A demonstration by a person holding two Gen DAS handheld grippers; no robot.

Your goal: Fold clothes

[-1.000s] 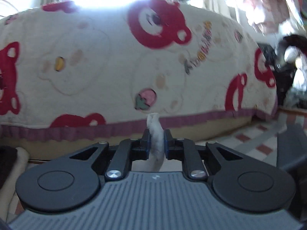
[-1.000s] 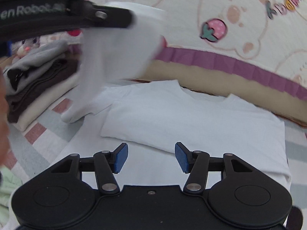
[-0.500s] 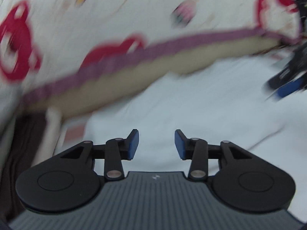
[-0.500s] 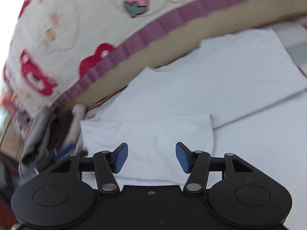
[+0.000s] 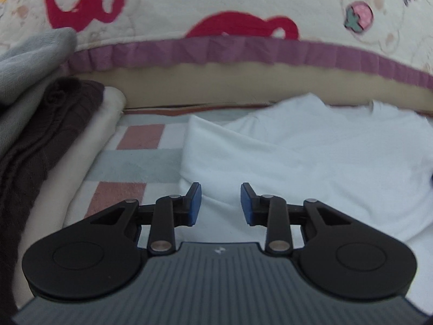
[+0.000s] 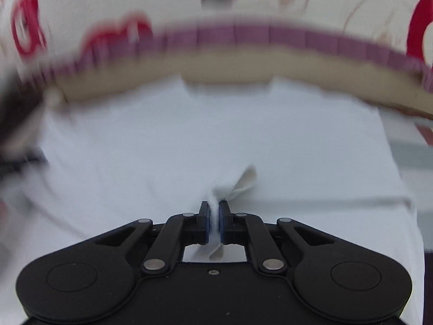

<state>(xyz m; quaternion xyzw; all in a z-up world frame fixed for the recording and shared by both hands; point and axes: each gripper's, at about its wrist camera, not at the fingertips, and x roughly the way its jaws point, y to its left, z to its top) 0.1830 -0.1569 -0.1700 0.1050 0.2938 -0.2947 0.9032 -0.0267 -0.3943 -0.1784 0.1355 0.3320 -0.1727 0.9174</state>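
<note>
A white T-shirt (image 5: 311, 157) lies spread on the checked floor mat, its collar toward the bed. Its left sleeve is folded in over the body. My left gripper (image 5: 220, 203) is open and empty, low over the shirt's left folded edge. In the right wrist view the same shirt (image 6: 189, 135) fills the middle. My right gripper (image 6: 214, 218) is shut on a pinch of the shirt's white cloth, which bunches up between the blue pads and sticks out in front.
A stack of folded clothes (image 5: 46, 124), grey, brown and cream, sits to the left on the mat (image 5: 135, 162). The bed with a bear-print cover and purple frill (image 5: 243, 51) runs along the far side just past the shirt's collar.
My left gripper let go of the white sleeve and came down, open, over the shirt's left edge. My right gripper, open before, has shut on the shirt's cloth.
</note>
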